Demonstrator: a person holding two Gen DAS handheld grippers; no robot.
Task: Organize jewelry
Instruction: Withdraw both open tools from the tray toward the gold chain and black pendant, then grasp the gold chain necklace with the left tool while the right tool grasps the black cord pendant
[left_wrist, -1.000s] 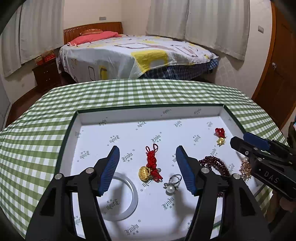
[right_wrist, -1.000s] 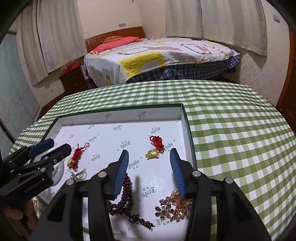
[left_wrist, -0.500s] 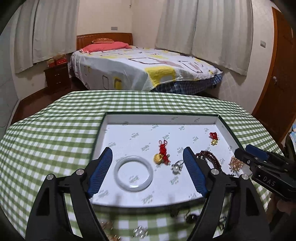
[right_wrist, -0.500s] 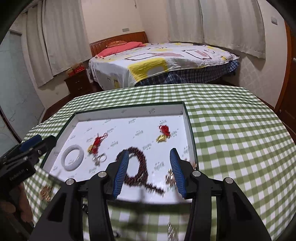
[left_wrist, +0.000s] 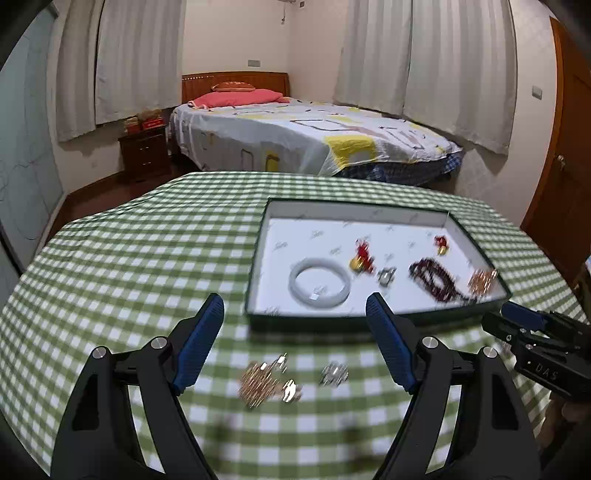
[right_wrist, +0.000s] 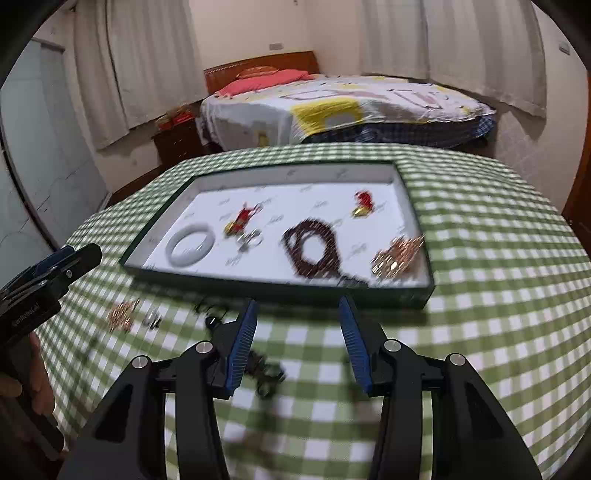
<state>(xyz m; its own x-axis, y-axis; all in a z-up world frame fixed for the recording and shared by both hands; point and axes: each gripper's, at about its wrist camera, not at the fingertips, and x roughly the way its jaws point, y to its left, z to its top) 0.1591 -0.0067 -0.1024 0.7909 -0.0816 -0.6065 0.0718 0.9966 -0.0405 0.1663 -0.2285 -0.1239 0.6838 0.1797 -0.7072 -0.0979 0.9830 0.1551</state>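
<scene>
Several small pieces of jewelry lie loose on the cloth (left_wrist: 122, 258), just in front of the tray (left_wrist: 255, 258). A gold clump (left_wrist: 258, 380) and a small silver bit (left_wrist: 334, 373) sit between the fingers of the left gripper (left_wrist: 295, 343). In the right view, a dark bit (right_wrist: 267, 373) lies on the cloth by the right gripper (right_wrist: 297, 341). It is too blurry to tell what it is.

Inside the tray are a pale bangle (left_wrist: 319, 282), 2 red and gold charms, a silver ring (left_wrist: 386, 275), dark beads (left_wrist: 432, 277) and a gold clump (left_wrist: 482, 278) near the right wall.

Both grippers have their jaws spread wide and hold nothing.

The loose pieces look very light and thin. I think they will slip easily and may bend or tangle. The gold clump looks like chain, so it will likely droop when lifted. Pinching it in the thick middle seems best. The silver bit is tiny, so the fingertips must close right on it, low to the cloth.

The cloth is soft and could bunch up under the tips. The tray wall stands up, so a piece must go over it, not into it. Most open room in the tray is at the back and the left side. The table edge is close at the front, so a dropped piece could roll off.
</scene>
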